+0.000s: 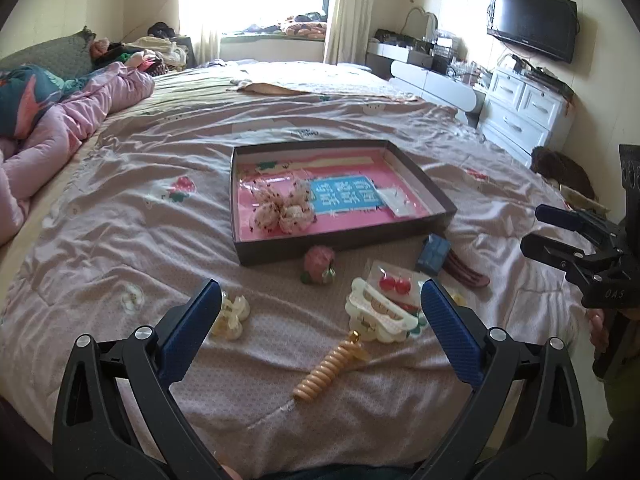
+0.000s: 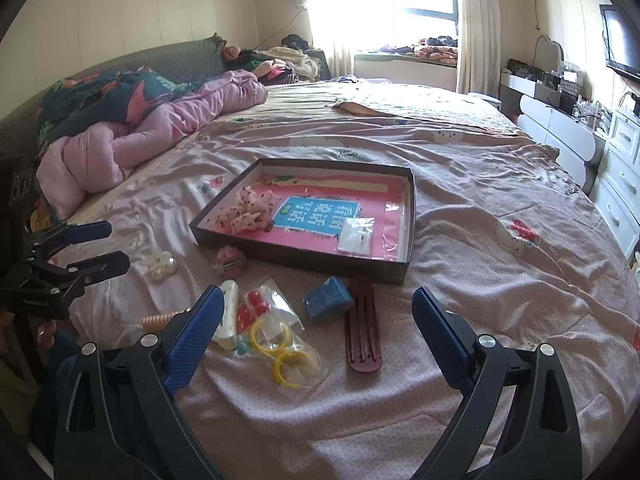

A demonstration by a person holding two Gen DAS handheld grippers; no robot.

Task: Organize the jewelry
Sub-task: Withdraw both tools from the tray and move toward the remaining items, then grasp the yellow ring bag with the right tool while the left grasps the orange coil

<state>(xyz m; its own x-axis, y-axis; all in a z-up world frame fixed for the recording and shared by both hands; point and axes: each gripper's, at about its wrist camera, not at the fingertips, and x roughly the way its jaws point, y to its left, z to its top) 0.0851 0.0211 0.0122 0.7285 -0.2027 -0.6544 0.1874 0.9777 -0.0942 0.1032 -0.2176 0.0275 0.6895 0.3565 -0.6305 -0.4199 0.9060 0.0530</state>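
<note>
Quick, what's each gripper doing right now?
Left gripper: open, holding nothing.
Right gripper: open, holding nothing.

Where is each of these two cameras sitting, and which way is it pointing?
Left wrist view: on the left claw, looking forward across the bed at the shallow box; its own open blue-padded fingers frame the spiral hair tie, the right claw at the edge.
Right wrist view: on the right claw, facing the same box; the left claw shows at left.
Shared: box, blue block, white hair claw clip.
</note>
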